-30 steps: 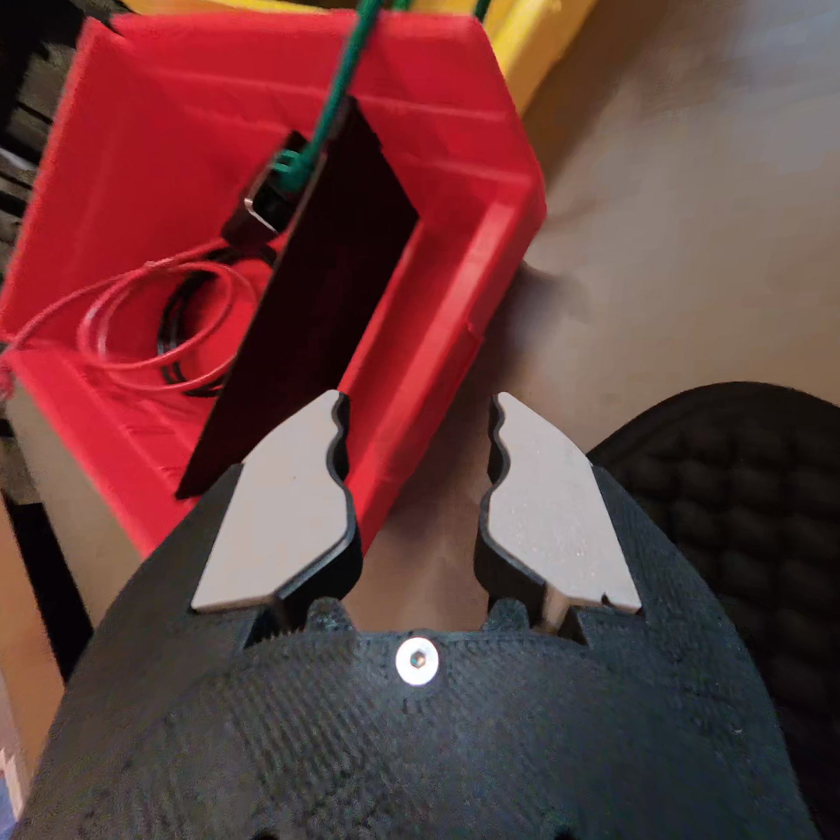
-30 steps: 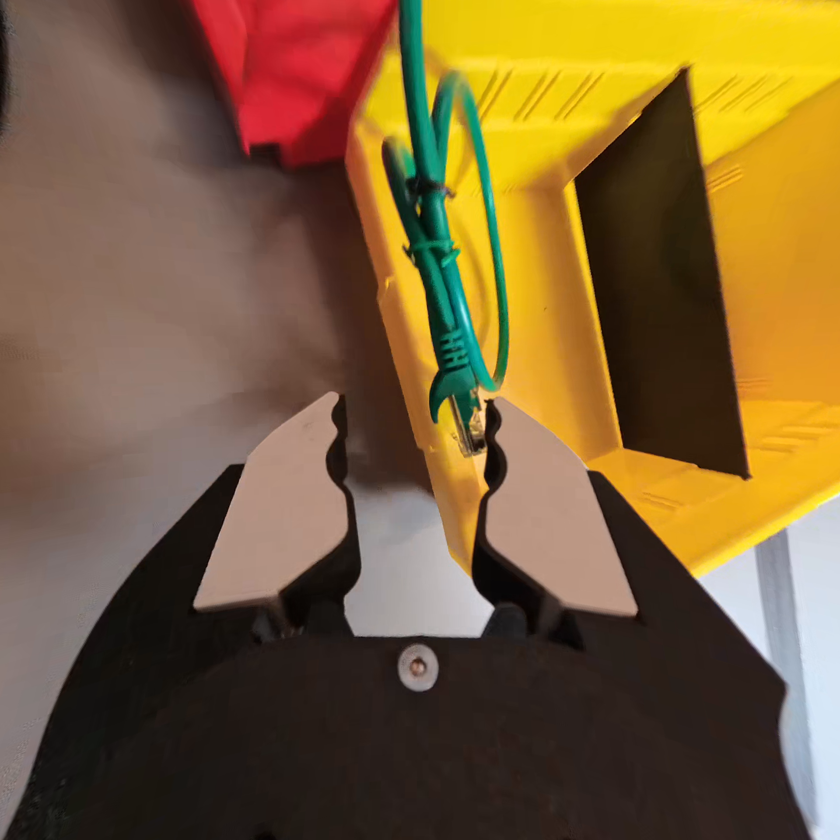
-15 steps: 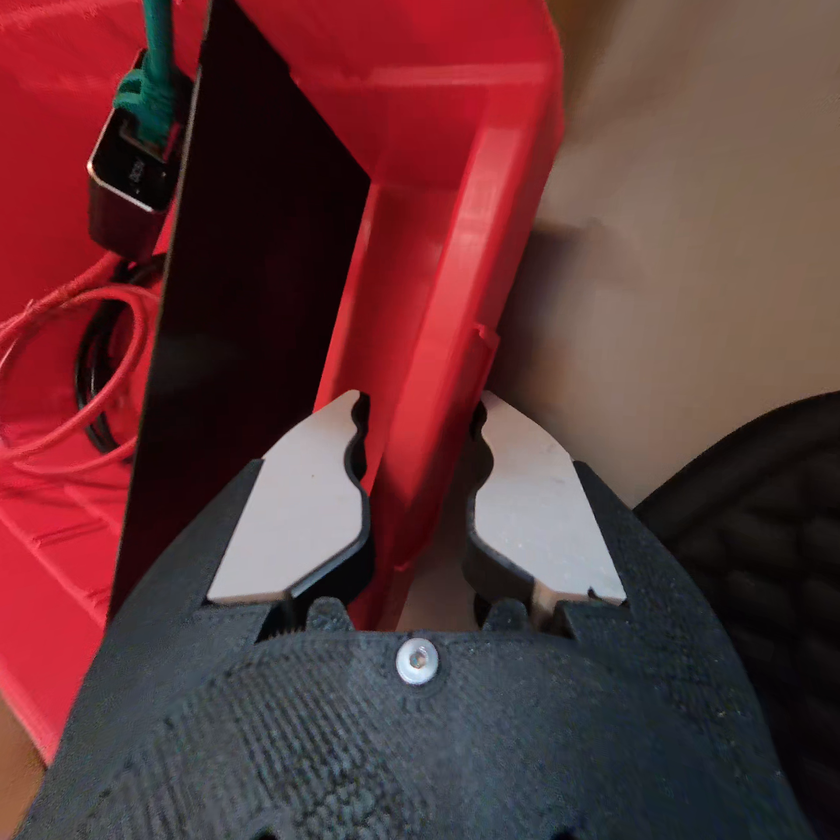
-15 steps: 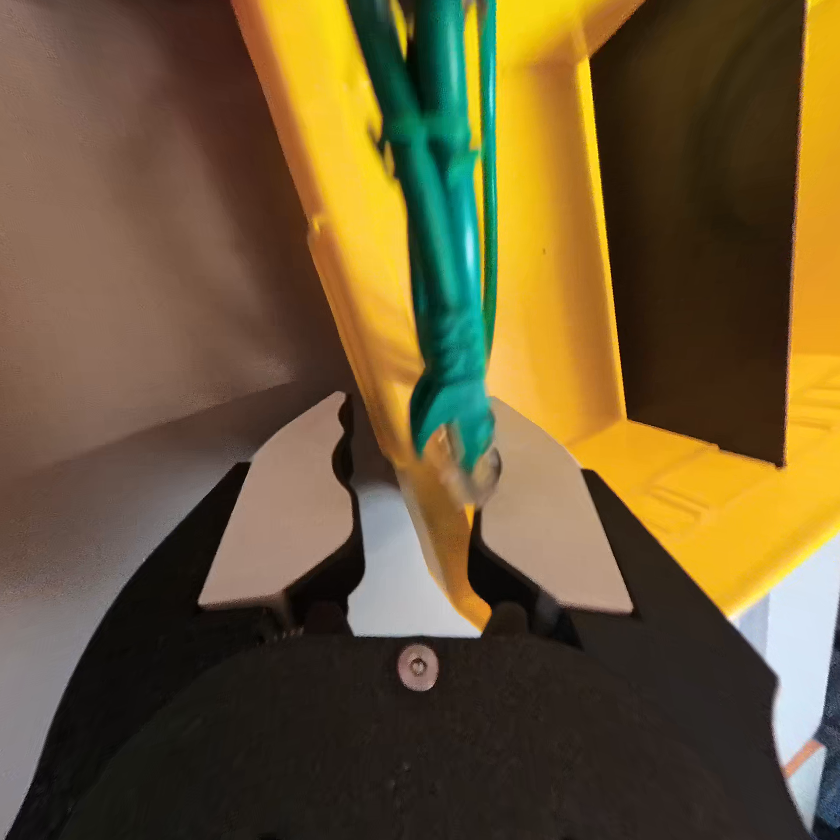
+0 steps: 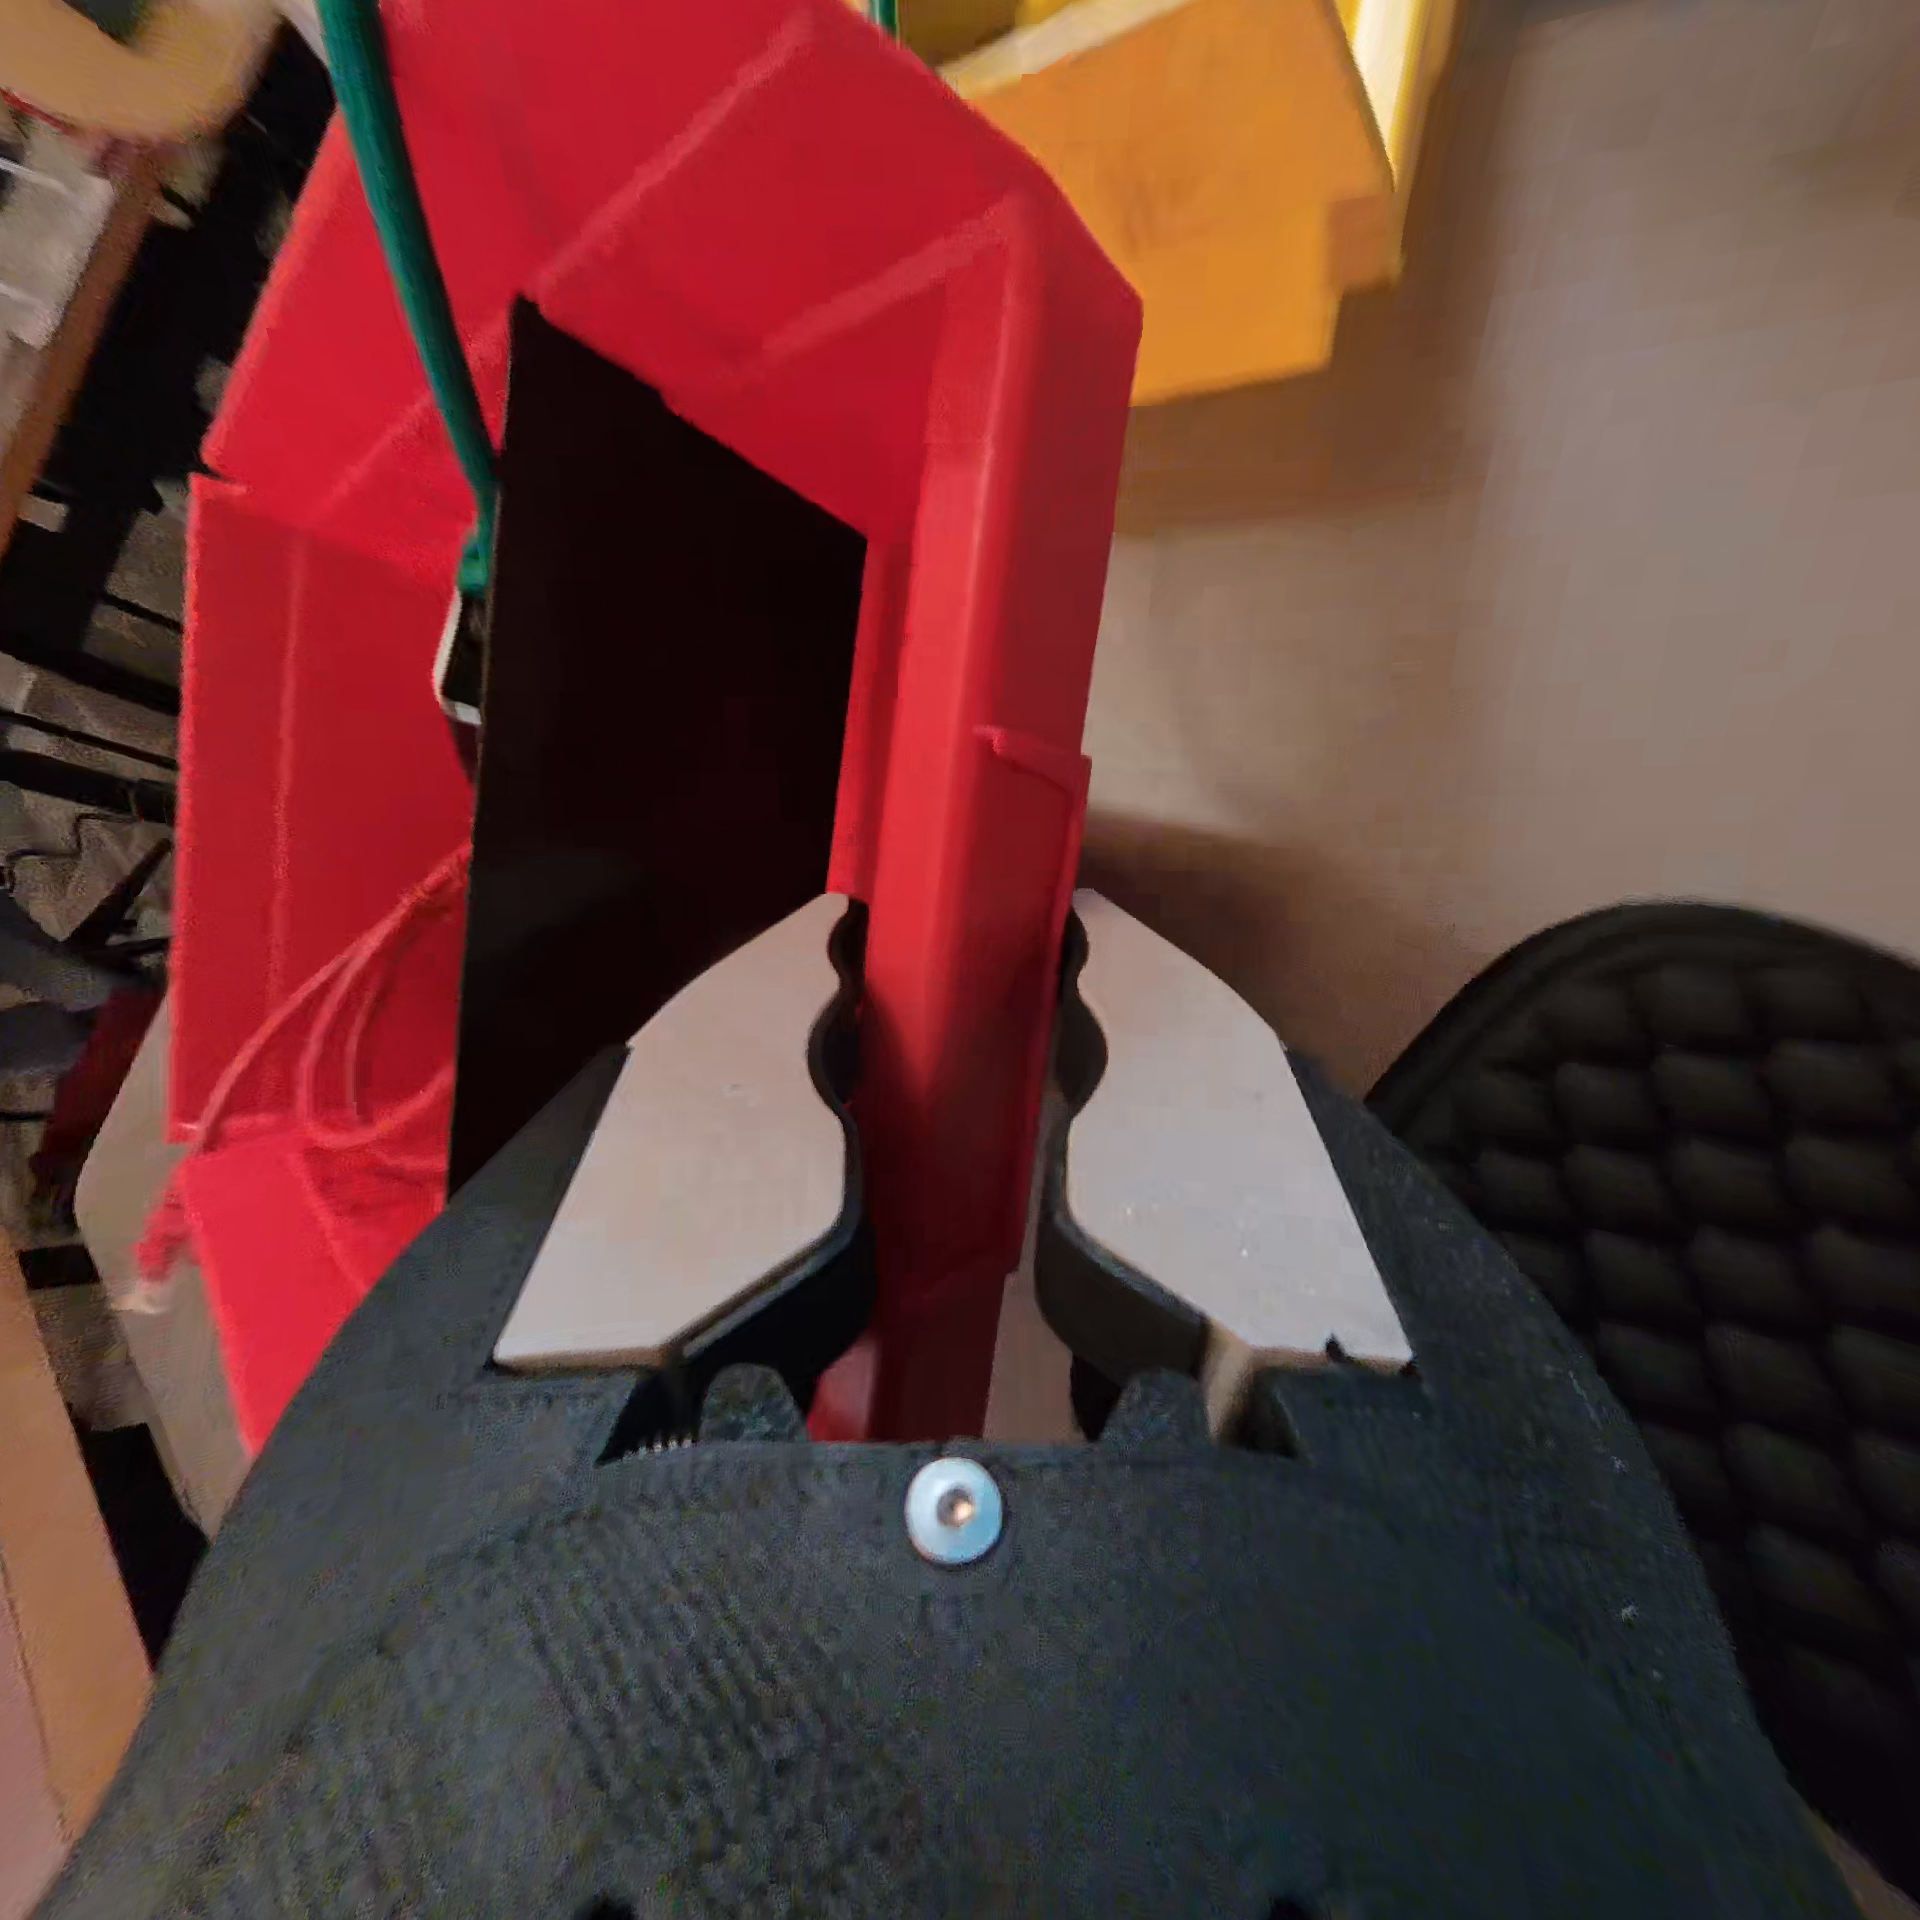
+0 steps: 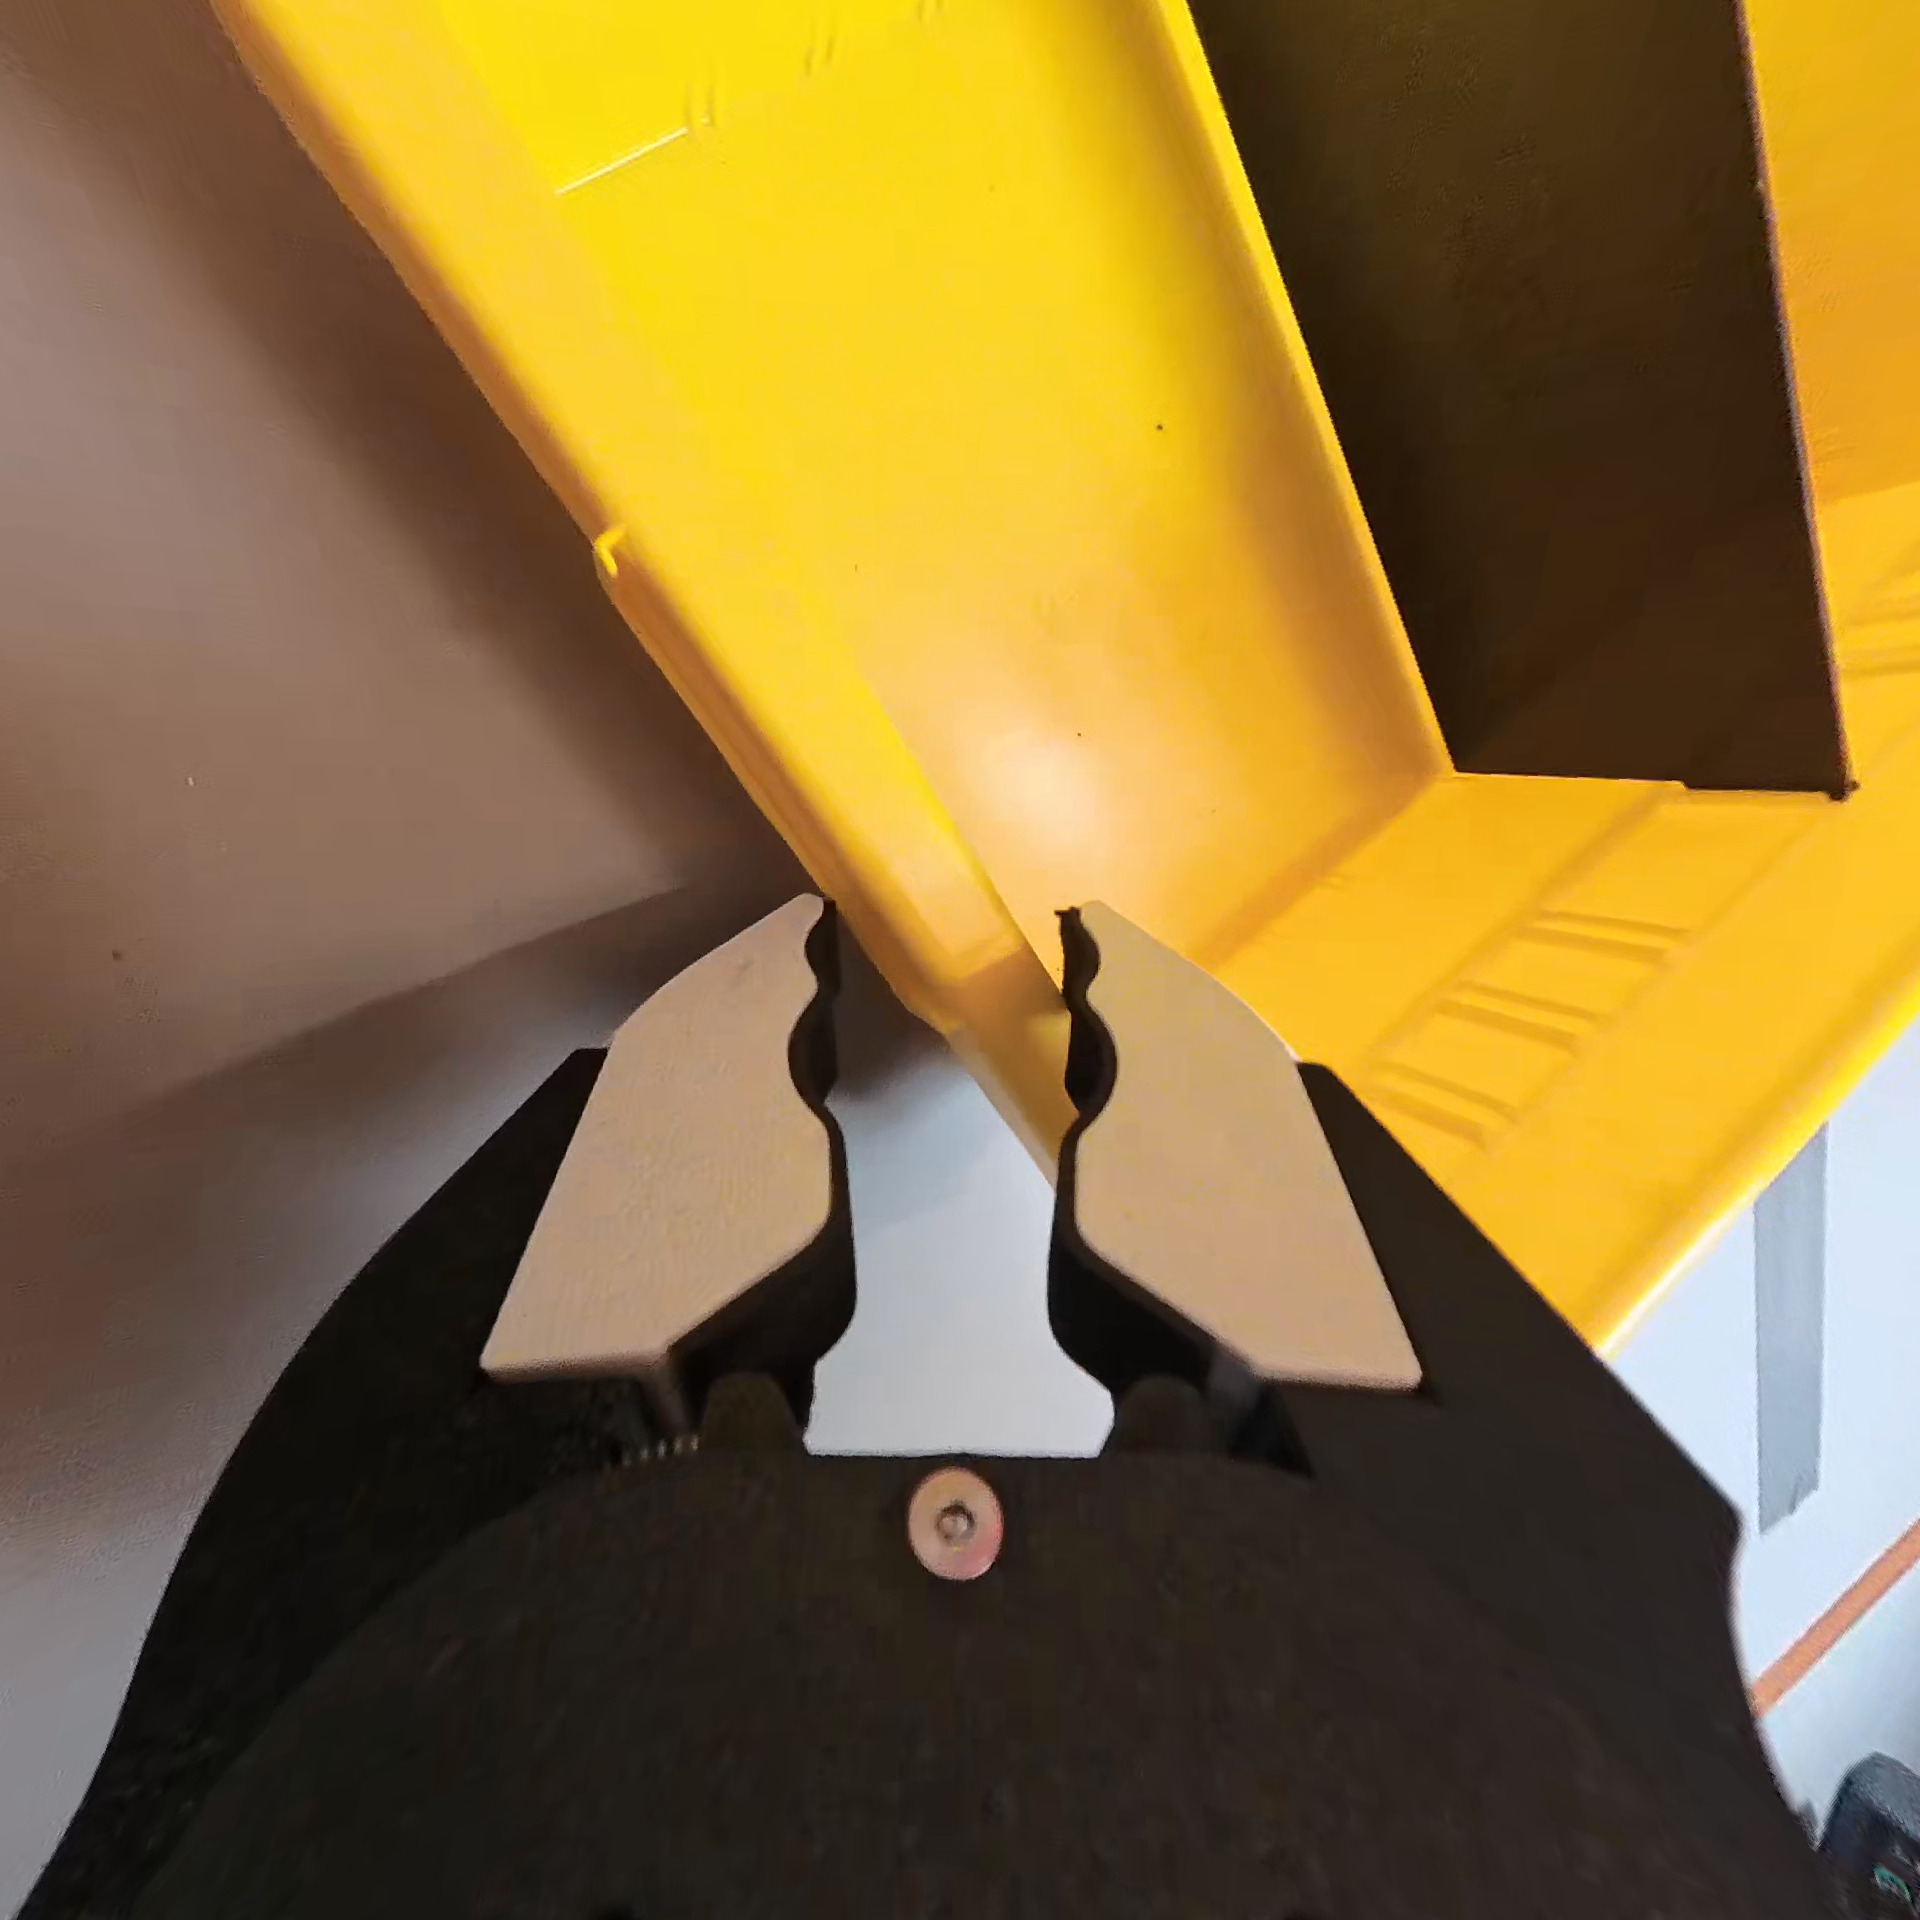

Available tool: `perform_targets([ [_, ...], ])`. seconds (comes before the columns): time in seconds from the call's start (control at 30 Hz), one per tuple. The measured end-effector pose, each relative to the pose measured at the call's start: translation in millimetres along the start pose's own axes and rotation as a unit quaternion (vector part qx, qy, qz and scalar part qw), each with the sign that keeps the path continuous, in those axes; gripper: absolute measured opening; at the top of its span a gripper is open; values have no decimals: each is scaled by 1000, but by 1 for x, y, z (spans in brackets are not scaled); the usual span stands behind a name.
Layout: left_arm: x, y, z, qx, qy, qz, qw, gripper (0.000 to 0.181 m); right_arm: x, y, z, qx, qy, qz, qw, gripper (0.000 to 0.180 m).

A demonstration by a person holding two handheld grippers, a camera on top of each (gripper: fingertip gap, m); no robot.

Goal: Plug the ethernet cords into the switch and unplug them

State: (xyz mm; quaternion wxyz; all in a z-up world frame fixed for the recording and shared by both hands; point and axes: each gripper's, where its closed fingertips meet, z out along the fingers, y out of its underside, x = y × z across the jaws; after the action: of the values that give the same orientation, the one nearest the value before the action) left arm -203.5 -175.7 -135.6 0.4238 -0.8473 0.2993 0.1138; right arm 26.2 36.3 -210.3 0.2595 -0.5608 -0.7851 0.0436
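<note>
The left gripper (image 5: 958,1023) clamps the right-hand wall of the red bin (image 5: 977,582). Inside that bin, left of its black divider (image 5: 665,748), a green ethernet cord (image 5: 416,260) runs down into a small dark switch (image 5: 457,665), red cord (image 5: 322,1049) coiled below. The right gripper (image 6: 943,997) straddles the yellow bin (image 6: 935,468) wall's corner, jaws narrowly parted, one finger touching.

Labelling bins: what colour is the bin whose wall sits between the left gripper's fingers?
Red bin; the left wrist view shows it best.

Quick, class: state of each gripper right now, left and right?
Left gripper: shut on the red bin side wall.
Right gripper: open, straddling the yellow bin wall edge, not clamped.
</note>
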Motion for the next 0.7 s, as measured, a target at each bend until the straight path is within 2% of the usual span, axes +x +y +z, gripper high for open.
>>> perform_targets([
  [0.13, -19, -4, -12, -2, -12, -24, 1000, 33, -3, 11, -6, 8, 6, -8, 1000, 40],
  [0.33, 0, 37, 41, -125, -17, 75, 989, 33, -15, 36, -23, 12, 23, 1, 1000, 38],
  [0.7, -3, 37, 96, -136, -35, 60, 988, 33, 0, 154, -68, -44, 119, 141, 982, 38],
])
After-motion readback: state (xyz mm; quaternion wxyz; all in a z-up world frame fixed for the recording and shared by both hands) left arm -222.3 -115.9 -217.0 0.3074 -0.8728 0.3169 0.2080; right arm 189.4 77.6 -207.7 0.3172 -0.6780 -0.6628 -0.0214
